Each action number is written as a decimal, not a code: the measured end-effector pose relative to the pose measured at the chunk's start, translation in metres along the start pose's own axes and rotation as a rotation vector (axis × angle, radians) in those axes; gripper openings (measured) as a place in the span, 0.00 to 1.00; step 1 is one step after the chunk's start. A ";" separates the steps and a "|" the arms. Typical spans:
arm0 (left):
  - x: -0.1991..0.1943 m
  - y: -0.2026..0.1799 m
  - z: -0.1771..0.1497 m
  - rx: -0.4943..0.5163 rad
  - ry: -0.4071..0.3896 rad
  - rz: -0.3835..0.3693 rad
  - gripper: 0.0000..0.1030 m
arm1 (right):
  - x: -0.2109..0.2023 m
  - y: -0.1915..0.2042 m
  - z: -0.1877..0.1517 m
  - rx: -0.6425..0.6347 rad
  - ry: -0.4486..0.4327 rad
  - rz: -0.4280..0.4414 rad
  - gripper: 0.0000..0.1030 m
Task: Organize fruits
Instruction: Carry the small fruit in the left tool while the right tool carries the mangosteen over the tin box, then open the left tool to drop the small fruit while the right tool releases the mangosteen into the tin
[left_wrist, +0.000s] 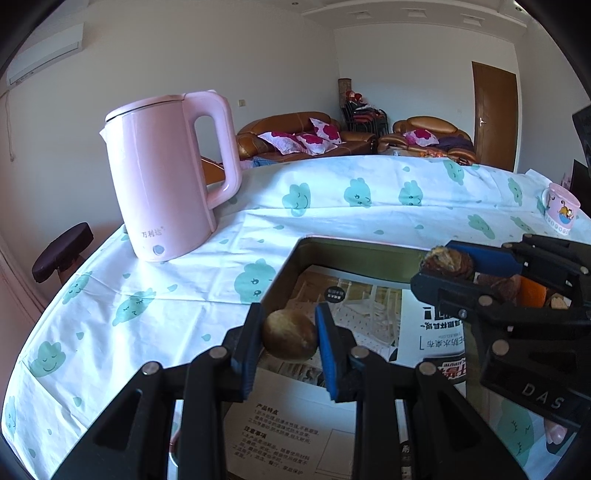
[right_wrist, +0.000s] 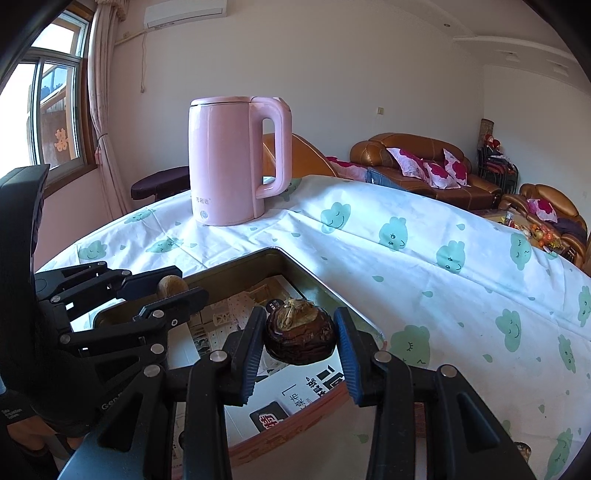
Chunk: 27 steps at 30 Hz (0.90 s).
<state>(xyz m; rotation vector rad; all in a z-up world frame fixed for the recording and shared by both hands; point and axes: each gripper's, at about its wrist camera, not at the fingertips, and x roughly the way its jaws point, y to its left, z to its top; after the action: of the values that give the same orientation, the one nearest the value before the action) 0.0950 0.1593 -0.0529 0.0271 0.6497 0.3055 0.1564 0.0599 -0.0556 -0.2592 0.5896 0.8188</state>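
The left gripper pinches a small tan fruit between its blue pads, holding it above the tin near that tin's left wall. The right gripper is clamped on a dark wrinkled fruit with a pale torn top, held over the tin's far corner.

The left wrist view shows what the other does not: a pink cartoon mug standing well right of the tin on the cloth, a brown door far behind it, and a dark stool left of the tin, off the table's edge. It also catches the right gripper from the side at the tin's right end, where something orange shows behind its fingers — what it is cannot be told.

The right wrist view alone shows a window with a curtain far left of the tin, and the tin's reddish near rim. The left gripper appears there at the tin's left side, with the tan fruit peeping between its fingers.

Both views share the pink kettle, upright on the cloud-print tablecloth beyond the tin's far-left corner and apart from it. A printed leaflet lies flat in the tin under both fruits. Brown sofas with red-flowered cushions stand beyond the table. The grippers' black linkages hide much of the tin's near half in each view.
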 end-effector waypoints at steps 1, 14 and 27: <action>0.001 0.000 0.000 0.002 0.003 0.000 0.29 | 0.001 0.000 -0.001 0.000 0.003 0.000 0.39; 0.009 -0.002 0.000 0.018 0.042 -0.002 0.30 | 0.010 0.003 -0.005 -0.010 0.040 -0.005 0.39; 0.004 -0.001 -0.001 0.017 0.015 0.019 0.46 | 0.007 -0.002 -0.007 0.019 0.029 -0.013 0.56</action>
<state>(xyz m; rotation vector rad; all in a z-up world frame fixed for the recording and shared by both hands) 0.0978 0.1591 -0.0559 0.0471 0.6674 0.3193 0.1588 0.0592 -0.0652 -0.2574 0.6223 0.7976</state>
